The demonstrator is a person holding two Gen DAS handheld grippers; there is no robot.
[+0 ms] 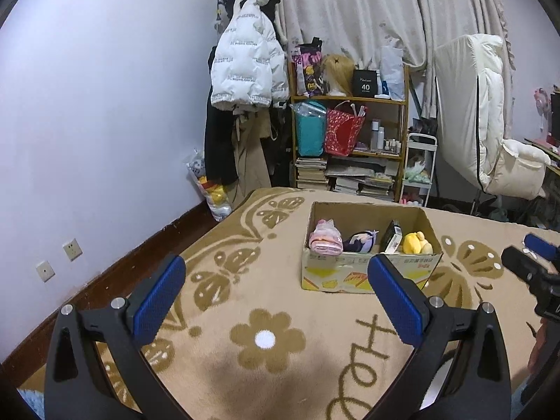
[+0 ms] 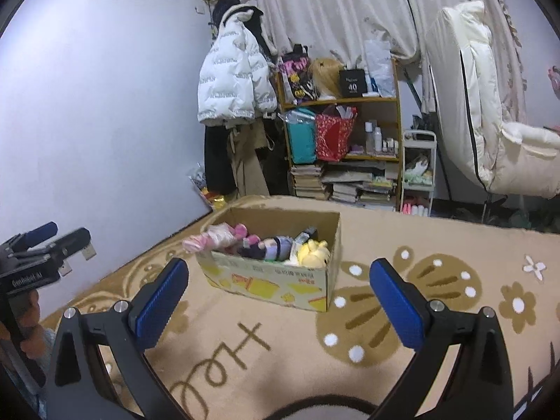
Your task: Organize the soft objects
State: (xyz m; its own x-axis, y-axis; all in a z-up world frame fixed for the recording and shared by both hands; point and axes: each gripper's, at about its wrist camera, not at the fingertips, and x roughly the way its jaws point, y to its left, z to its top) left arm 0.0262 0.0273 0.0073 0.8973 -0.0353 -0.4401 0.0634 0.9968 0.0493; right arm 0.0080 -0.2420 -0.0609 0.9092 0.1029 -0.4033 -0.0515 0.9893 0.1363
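A cardboard box (image 1: 364, 274) stands on a beige blanket; it also shows in the right wrist view (image 2: 280, 285). Inside lie a pink plush (image 1: 325, 238), a purple doll (image 1: 360, 241), a yellow plush (image 1: 416, 243) and a small dark carton (image 1: 392, 236). The same pink plush (image 2: 217, 238), purple doll (image 2: 269, 246) and yellow plush (image 2: 315, 253) show in the right wrist view. My left gripper (image 1: 276, 294) is open and empty, short of the box. My right gripper (image 2: 280, 297) is open and empty, also short of the box.
The beige blanket (image 1: 262, 367) with brown flower patterns covers the bed. A wooden shelf (image 1: 350, 133) with bags and books stands behind, coats (image 1: 245, 70) hang at the wall, a white chair (image 1: 490, 122) is at the right. The other gripper shows at the right edge (image 1: 532, 269).
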